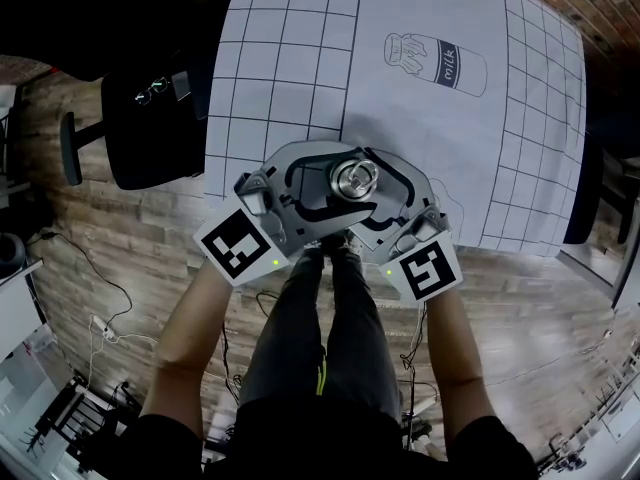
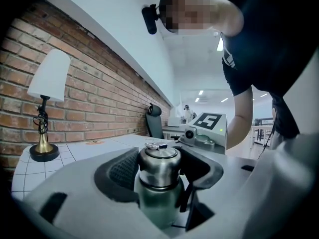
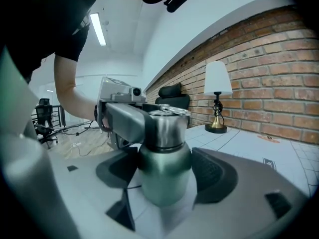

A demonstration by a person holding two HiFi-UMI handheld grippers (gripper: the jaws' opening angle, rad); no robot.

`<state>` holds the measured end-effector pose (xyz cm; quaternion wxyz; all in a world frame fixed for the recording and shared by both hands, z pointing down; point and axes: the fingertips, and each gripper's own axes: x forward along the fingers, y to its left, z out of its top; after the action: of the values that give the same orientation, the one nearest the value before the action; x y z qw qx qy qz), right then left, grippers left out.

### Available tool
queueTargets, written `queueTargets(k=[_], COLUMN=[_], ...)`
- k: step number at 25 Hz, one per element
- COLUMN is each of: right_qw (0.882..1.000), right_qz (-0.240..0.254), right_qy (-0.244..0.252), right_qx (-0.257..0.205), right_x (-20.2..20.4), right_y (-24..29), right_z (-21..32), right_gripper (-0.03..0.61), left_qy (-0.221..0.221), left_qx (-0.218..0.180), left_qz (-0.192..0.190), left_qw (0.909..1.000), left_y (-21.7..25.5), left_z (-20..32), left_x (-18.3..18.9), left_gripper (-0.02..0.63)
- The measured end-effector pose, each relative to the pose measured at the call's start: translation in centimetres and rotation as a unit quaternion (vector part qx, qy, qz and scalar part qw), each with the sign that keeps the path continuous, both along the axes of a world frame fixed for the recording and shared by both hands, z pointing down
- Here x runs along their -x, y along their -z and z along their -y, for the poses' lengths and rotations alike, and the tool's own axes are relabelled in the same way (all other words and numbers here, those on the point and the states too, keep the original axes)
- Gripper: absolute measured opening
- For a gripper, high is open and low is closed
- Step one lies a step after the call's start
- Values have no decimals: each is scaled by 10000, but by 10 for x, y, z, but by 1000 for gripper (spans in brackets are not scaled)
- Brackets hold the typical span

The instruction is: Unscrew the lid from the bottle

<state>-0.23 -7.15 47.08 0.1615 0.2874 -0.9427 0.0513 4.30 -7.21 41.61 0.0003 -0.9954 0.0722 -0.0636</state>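
Observation:
A steel bottle with a greenish body stands near the table's front edge, its shiny lid screwed on top. My left gripper reaches in from the lower left of the head view, and its pads press on the lid. From the lower right comes my right gripper, lower down, shut on the bottle's body. In the right gripper view a grey finger of the left gripper lies against the lid. Both marker cubes hang over the table's edge.
The table wears a white gridded cloth with a milk-bottle drawing. A lamp stands by the brick wall at the far end. A black office chair is left of the table. Cables lie on the wooden floor.

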Motion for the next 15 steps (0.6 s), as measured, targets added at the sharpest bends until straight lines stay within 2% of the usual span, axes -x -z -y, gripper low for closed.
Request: queueTargets(k=[3,7,12,15], right_qw=[10000,10000,9996,9990], right_qz=[5,31,32,78], right_qy=[15,-54,-293,-430], right_qx=[-14,-37,-28,-52], right_x=[0,-1,-2,-2], right_y=[0,0,-3,-2], right_z=[0,0,-2,-1], right_gripper=[314,314,314,314], left_qy=[197,1001,2292,2853], left_qx=[125,298,360,197], left_qz=[-6,24,-64,-93], left_qw=[9997,9945,9727,9582], left_y=[-2,-5,-8,-6], left_z=[1,5,8,11], left_x=[1,3,10,11], left_gripper=[275,273,267,265])
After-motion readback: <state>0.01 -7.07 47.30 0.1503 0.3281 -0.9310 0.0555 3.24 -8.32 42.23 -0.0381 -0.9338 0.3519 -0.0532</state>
